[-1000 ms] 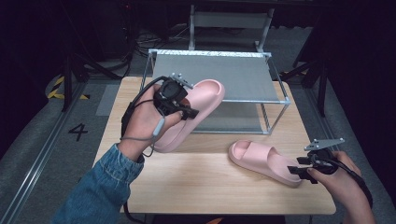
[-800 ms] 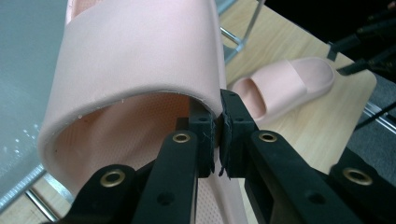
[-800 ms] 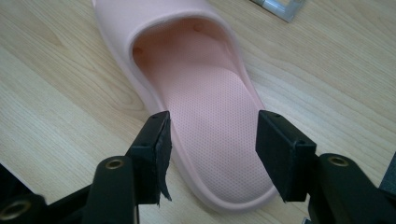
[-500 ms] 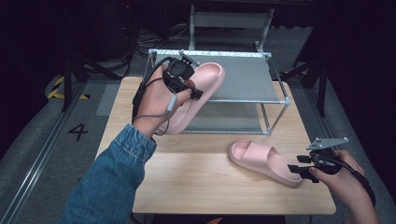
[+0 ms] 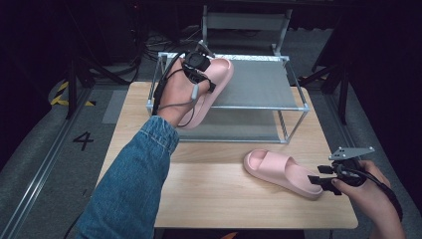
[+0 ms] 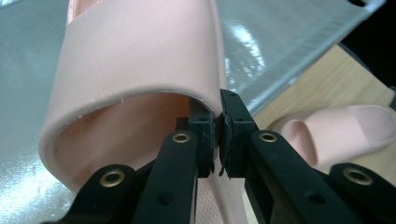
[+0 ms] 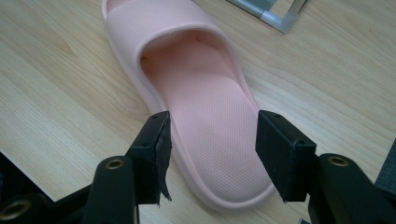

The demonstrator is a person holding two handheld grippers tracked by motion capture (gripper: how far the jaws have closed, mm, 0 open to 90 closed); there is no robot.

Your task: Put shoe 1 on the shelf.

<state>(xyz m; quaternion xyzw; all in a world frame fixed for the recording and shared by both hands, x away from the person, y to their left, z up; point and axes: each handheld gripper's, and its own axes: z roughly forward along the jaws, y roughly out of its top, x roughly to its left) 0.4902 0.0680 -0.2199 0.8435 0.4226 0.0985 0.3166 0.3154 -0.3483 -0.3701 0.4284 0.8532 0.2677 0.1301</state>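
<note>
Pinching the strap edge of one pink slipper (image 6: 140,60), our left gripper (image 6: 219,135) holds it over the rack's (image 5: 293,92) top shelf; we should lower it flat before letting go. Our right gripper (image 7: 212,149) stands open around the second slipper's (image 7: 205,116) heel on the bench (image 5: 209,194), seemingly not touching. Our arm hides the carried slipper's heel.

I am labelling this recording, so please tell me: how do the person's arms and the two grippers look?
The left arm wears a blue denim sleeve with a turned-up cuff. The left gripper is black, and a grey cable loops from it. The right gripper is black too, topped by a grey three-cornered plate. Its black jaws show brass-coloured rivets, and one pad has a frayed edge.
</note>
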